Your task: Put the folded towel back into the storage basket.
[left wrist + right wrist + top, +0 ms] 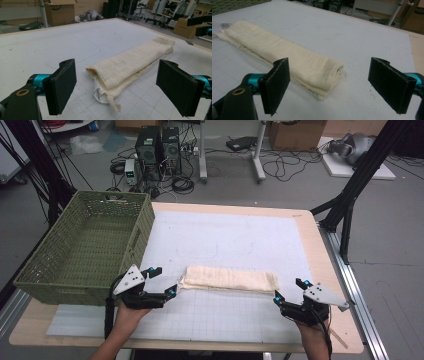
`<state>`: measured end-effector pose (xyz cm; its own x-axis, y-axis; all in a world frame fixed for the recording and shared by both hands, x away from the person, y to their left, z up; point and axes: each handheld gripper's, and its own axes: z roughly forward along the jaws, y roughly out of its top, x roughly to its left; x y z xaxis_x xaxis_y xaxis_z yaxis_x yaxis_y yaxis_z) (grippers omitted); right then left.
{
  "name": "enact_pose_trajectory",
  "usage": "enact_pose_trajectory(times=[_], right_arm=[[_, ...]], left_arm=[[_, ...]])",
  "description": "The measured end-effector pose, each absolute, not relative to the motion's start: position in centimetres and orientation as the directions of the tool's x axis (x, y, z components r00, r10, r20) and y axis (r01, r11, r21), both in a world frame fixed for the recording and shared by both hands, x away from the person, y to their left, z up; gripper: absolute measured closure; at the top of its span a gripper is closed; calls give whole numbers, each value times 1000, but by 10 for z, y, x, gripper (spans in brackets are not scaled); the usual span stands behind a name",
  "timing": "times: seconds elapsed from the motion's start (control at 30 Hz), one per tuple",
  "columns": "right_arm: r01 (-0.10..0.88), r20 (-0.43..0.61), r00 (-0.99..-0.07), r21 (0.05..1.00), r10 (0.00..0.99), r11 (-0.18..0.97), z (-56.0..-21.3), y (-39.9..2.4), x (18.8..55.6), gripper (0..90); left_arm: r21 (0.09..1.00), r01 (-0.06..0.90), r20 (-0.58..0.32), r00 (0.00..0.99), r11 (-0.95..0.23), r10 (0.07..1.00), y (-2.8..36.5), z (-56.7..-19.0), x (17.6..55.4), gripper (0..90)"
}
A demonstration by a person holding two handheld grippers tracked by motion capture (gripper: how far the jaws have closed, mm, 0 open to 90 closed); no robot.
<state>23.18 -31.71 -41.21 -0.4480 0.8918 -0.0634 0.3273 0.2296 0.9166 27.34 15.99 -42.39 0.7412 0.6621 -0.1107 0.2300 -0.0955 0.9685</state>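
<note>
Cloth: cream, soft, folded long | basket: green woven | both grippers' fingers spread, empty

I see a cream folded cloth with faint woven ribbing on a white mat printed with a pale grid, a green woven plastic basket, and black jaw pads on teal-jointed grippers

Soft, even light from above makes the white desk bright with only faint shadows and no glare, while the high view looks a little fuzzy and the far room blurs.
</note>
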Motion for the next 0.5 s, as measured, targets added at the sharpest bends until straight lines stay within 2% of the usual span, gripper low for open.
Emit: enact_pose_trajectory(times=[0.5], right_arm=[[326,-70,-454,915,888,239,-412,-317,232,166]], left_arm=[[972,221,-115,743,-79,659,161,-419,273,168]])
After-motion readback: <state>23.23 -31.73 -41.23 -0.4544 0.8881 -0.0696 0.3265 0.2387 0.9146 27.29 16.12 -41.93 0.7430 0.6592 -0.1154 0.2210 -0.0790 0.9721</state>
